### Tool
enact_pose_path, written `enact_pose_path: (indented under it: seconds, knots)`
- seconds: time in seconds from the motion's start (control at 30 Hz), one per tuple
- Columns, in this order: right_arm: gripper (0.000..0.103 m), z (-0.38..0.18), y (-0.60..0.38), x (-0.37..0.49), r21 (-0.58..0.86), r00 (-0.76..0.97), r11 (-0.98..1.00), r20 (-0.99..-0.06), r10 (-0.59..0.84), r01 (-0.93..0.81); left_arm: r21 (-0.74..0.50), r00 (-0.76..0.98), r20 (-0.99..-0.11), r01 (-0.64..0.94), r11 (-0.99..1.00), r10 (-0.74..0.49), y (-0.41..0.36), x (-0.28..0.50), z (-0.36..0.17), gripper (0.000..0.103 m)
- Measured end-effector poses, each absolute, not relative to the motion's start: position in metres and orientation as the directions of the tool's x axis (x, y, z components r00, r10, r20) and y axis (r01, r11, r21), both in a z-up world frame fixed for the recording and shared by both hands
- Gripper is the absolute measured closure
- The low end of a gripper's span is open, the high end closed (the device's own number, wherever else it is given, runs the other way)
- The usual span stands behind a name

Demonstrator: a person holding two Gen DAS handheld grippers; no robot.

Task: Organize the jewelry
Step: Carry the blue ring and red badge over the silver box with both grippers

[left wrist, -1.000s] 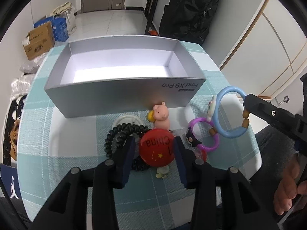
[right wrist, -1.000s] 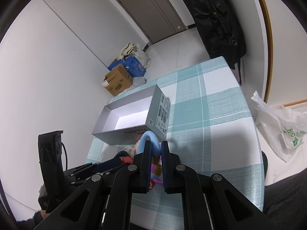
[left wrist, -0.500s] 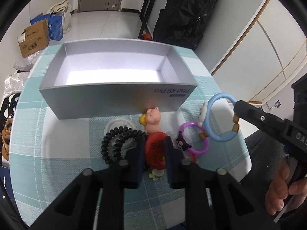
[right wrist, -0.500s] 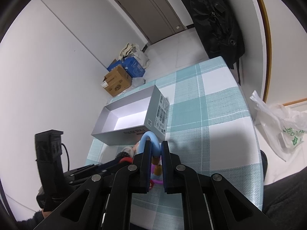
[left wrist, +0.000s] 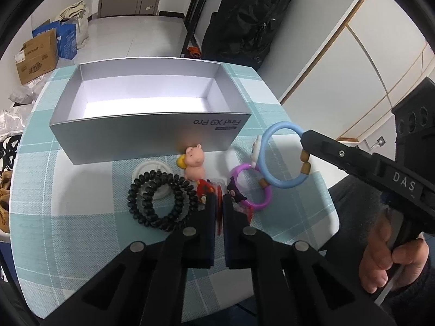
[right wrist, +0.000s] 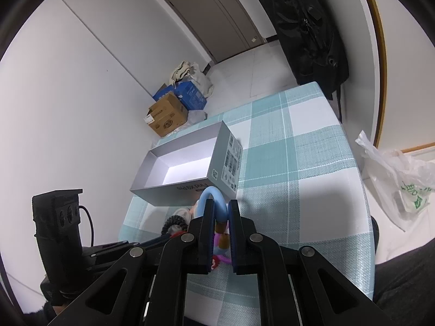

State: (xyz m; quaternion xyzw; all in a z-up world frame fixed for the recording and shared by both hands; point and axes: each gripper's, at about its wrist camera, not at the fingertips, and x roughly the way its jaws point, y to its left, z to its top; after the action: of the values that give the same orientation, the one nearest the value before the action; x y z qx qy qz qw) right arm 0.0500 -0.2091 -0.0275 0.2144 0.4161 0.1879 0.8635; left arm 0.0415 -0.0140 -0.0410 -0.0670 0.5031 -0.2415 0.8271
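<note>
An open silver box [left wrist: 146,133] stands empty at the back of the checked table; it also shows in the right wrist view [right wrist: 174,190]. My left gripper [left wrist: 219,203] is shut on the red round badge [left wrist: 219,218], now edge-on between the pads, lifted above the table. My right gripper [right wrist: 219,212] is shut on a blue ring bracelet [left wrist: 282,157] with brown beads, held in the air right of the box [right wrist: 214,203]. On the table lie a black coil hair tie [left wrist: 160,201], a pink pig charm [left wrist: 194,161] and a purple bracelet [left wrist: 252,187].
A white round disc [left wrist: 152,171] lies under the coil tie. A black backpack [left wrist: 250,19] hangs behind the table. Cardboard boxes [left wrist: 35,57] sit on the floor at left. A white plastic bag [right wrist: 402,184] lies right of the table.
My left gripper closed on the red badge and lifted it, turning it edge-on. The right gripper kept holding the blue bracelet almost still.
</note>
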Motion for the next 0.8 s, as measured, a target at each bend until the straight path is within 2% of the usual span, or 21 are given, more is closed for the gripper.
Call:
enact_pose_path:
  seconds: [0.43, 0.8]
  knots:
    - [0.094, -0.023, -0.207, 0.052, 0.539, 0.595, 0.827, -0.616, 0.517, -0.16, -0.42, 0.388, -0.752, 0.339, 0.842, -0.532, -0.008, 0.041, -0.025, 0.103]
    - [0.094, -0.004, -0.203, 0.065, 0.57, 0.614, 0.798, -0.563, 0.553, -0.195, -0.513, 0.465, -0.651, 0.313, 0.799, -0.6, 0.019, 0.055, 0.01, 0.103]
